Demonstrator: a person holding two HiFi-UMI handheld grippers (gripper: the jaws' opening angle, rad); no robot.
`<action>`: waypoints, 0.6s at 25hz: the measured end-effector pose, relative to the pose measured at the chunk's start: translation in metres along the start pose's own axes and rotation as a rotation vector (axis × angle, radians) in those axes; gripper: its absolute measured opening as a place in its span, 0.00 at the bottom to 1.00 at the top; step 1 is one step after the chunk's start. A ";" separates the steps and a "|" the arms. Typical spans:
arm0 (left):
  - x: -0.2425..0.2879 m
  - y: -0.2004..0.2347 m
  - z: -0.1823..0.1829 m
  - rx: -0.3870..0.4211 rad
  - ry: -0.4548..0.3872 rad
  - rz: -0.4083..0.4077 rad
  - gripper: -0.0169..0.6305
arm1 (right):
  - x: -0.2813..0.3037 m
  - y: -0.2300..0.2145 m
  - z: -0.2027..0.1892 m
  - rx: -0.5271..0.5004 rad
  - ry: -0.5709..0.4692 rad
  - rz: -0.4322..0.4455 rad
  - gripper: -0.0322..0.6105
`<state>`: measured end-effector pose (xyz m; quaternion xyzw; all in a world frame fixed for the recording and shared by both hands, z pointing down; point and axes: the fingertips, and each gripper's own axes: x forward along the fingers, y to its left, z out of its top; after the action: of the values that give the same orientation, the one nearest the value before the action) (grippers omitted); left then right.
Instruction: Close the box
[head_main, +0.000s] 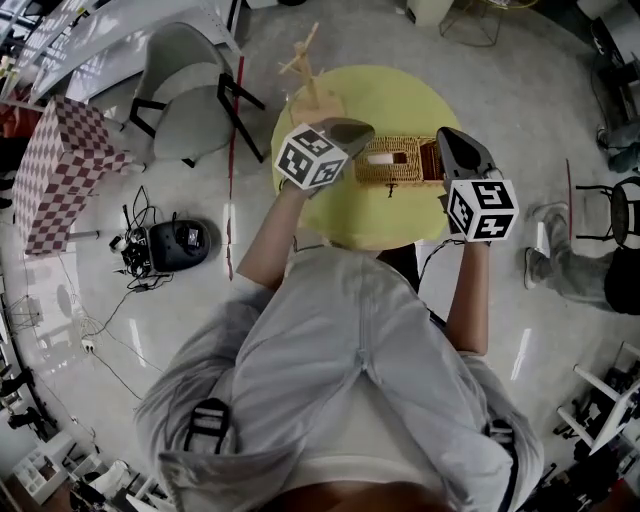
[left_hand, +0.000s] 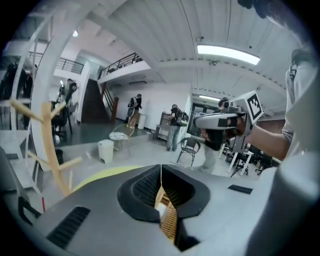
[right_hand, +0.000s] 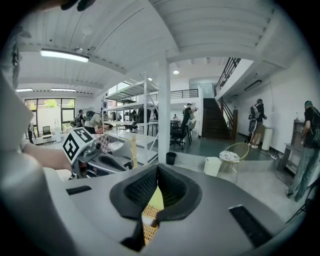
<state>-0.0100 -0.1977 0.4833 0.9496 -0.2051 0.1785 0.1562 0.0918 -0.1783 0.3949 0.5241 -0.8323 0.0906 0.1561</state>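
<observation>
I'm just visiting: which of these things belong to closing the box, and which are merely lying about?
In the job: wicker box, left gripper, right gripper, both at the box on the yellow table.
Lying about: wooden branched stand, grey chair, checked block, black device with cables on the floor.

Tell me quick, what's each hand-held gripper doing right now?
Left hand-held gripper: closed, jaws together, wicker box seen behind them.
Right hand-held gripper: closed, jaws together.
</observation>
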 end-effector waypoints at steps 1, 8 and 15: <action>-0.008 0.003 0.016 0.018 -0.038 0.023 0.08 | -0.001 0.001 0.009 -0.016 -0.013 -0.003 0.09; -0.059 0.015 0.092 0.147 -0.182 0.184 0.07 | -0.010 0.007 0.060 -0.104 -0.079 -0.027 0.09; -0.087 0.006 0.122 0.268 -0.208 0.257 0.07 | -0.016 0.013 0.088 -0.171 -0.102 -0.054 0.09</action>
<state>-0.0536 -0.2189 0.3410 0.9413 -0.3137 0.1238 -0.0174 0.0724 -0.1869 0.3068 0.5352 -0.8293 -0.0121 0.1600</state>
